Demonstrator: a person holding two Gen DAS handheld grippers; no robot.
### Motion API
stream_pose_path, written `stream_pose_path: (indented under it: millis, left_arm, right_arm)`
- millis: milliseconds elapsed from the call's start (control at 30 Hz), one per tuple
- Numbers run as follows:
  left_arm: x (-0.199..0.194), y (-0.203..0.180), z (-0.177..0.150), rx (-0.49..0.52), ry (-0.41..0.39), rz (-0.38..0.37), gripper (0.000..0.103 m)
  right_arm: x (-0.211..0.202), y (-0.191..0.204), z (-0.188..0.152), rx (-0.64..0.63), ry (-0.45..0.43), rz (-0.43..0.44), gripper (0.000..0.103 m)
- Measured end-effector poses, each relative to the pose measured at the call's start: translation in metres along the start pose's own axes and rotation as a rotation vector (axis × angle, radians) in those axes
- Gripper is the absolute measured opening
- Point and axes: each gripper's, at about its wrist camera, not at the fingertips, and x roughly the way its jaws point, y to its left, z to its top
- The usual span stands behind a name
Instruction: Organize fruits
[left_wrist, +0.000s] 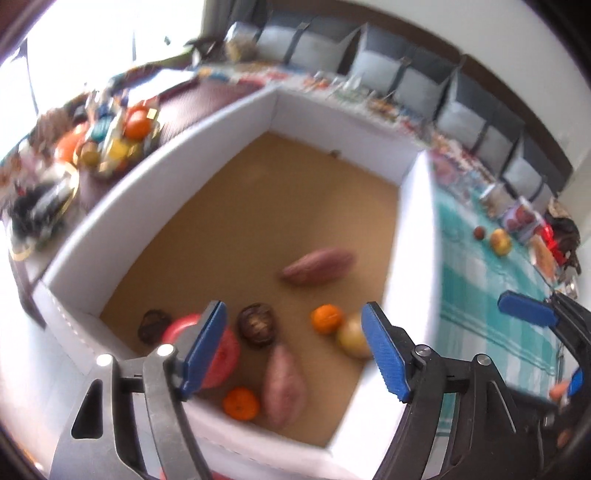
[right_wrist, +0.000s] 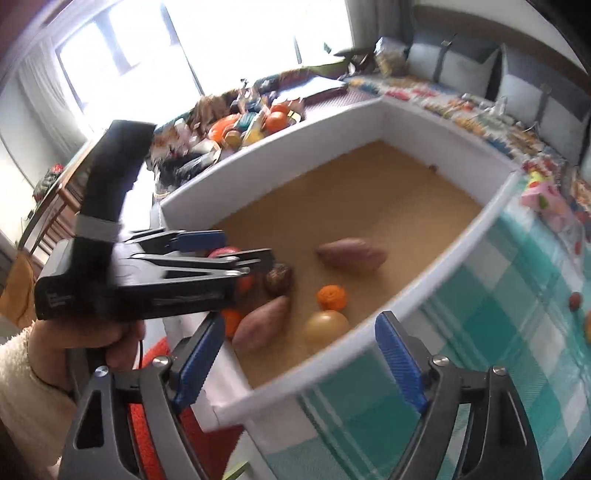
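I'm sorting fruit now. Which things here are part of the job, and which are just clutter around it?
Job:
- white box
- two sweet potatoes
- two oranges
- yellow round fruit
- brown round fruit
- loose apple on the checked cloth

Clutter:
- heaped tray behind the box
- grey cushions
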Motion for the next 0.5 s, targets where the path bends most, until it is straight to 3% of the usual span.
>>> stream_pose_path:
  millis: [100,233,333,400,500]
  left_arm:
    - [-0.018,-0.035,-0.003,0.061,-0.069,-0.05,0.085]
    - [-0.023,-0.094,-0.025,0.142,-0.094,-0.161,0.086]
    - [-0.008,-0.151,-0.052,0.242,-0.057,-0.24,0.089]
    - [0.011,-0.189,-0.074,0.336,-0.002,-0.26,0.089]
    - [0.049,-0.238,-0.108,0.482,0.077,-0.271,0.089]
  right_arm:
    - [-0.026,-0.031,-0.024,0.055,-0.055,-0.04,0.094]
    - [-0.047,-0.093,-0.092,0.168,-0.092,-0.202,0.1]
    - [-0.052,-0.144,-0.155,0.252,-0.058,-0.358,0.1]
    - [-0.059,-0.182,-0.205,0.327,-0.022,-0.473,0.1]
    - [-0.078,-0.224,-0.255,0.422,-0.008,-0.585,0.1]
